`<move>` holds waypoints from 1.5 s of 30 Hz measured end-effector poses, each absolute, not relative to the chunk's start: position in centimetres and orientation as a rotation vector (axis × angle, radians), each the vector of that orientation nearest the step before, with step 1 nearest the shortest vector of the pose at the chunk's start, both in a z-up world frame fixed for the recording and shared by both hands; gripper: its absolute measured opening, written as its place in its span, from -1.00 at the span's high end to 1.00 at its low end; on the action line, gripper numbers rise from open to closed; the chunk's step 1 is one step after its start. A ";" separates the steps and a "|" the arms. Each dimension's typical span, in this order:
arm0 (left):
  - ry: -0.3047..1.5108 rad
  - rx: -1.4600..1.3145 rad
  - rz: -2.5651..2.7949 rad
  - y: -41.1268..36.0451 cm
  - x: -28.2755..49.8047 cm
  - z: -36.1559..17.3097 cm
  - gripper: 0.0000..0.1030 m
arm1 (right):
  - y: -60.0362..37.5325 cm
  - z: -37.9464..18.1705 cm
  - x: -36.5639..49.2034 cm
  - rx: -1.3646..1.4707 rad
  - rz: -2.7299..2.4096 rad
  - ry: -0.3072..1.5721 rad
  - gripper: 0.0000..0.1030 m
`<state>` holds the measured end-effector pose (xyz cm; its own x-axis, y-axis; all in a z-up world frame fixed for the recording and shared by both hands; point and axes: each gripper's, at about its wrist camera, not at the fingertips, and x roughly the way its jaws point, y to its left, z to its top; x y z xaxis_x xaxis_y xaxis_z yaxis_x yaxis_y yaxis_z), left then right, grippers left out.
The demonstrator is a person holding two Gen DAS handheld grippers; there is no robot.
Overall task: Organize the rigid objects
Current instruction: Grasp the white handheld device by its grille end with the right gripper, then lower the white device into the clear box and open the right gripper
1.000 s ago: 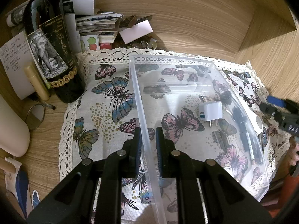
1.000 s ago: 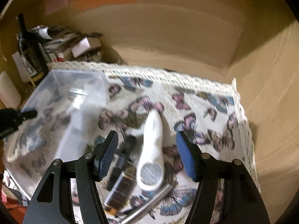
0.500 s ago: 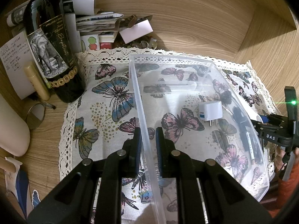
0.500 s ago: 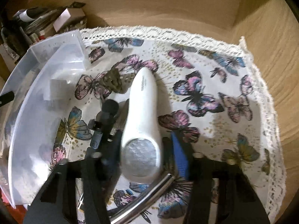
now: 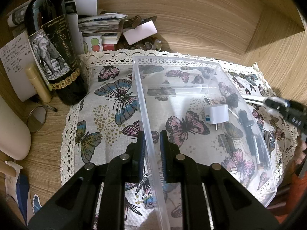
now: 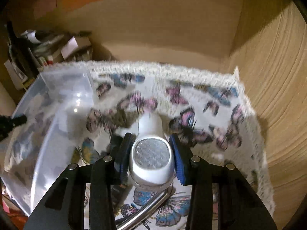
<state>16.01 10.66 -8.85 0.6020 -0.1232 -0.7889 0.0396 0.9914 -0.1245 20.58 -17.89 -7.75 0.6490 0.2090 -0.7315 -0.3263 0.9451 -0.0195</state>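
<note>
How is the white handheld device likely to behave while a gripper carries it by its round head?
The white device looks like hard, glossy plastic, so it should stay stiff but may slip between the right gripper's pads. Its long handle juts past the grip, so it may swing or tilt. It seems light for its size.

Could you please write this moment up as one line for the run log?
left tool: shut on clear box wall | right tool: shut on white shaver | plug adapter: inside box
</note>
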 end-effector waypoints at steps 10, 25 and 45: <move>0.920 -0.097 -0.095 10.7 16.0 -8.8 0.73 | -15.6 -3.0 20.3 -0.184 0.346 0.659 0.29; 0.916 -0.096 -0.101 10.6 16.1 -8.8 0.73 | -7.5 1.0 17.3 -0.251 0.583 0.516 0.29; 0.911 -0.101 -0.109 10.6 16.0 -8.8 0.74 | -1.7 -6.6 18.0 -0.432 0.672 0.757 0.29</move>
